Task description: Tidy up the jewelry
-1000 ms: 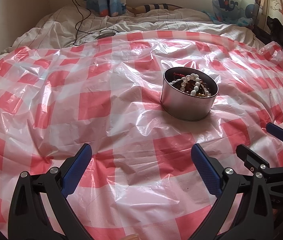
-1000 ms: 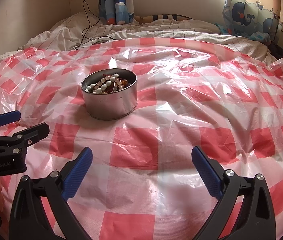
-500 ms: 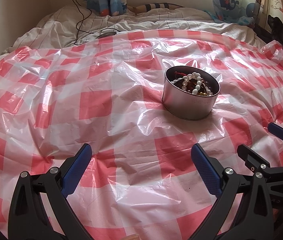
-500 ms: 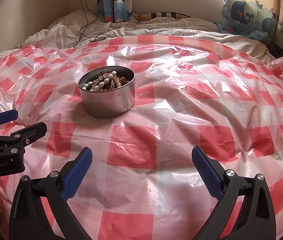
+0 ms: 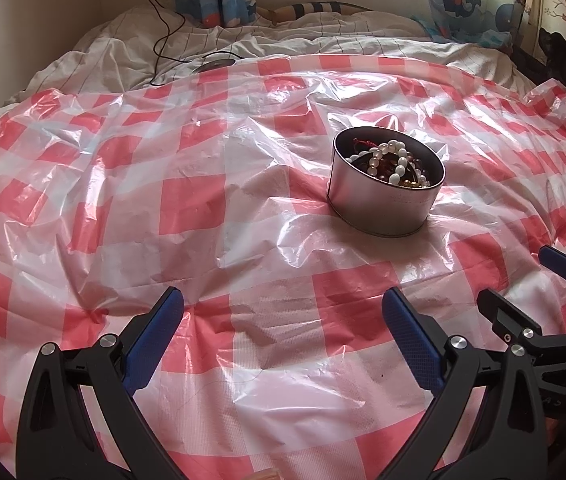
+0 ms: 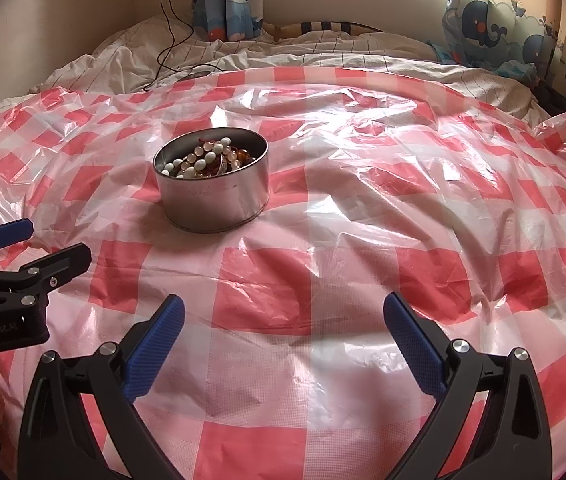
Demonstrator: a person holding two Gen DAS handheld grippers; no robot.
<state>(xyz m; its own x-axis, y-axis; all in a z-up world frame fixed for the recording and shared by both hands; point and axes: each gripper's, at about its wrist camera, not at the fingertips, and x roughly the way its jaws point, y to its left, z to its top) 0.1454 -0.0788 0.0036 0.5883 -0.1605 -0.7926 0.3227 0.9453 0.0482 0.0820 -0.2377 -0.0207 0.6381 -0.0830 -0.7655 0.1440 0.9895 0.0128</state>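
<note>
Tin (image 5: pixel 383 208): stood on the checked plastic sheet (image 5: pixel 203 208), well ahead of both grippers.
Jewelry (image 5: pixel 393 160): heaped inside, strands tangled.
Left gripper (image 5: pixel 283 332): spread wide, nothing held.
Right gripper (image 6: pixel 283 336): likewise.
Risk: several strands could be lifted together; tin could be tipped on soft bedding.

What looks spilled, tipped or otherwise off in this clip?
Nothing is spilled: the tin stands upright with the beads heaped inside it. The checked plastic sheet under it is crumpled. Both the left gripper and the right gripper hover with jaws open and empty.
</note>
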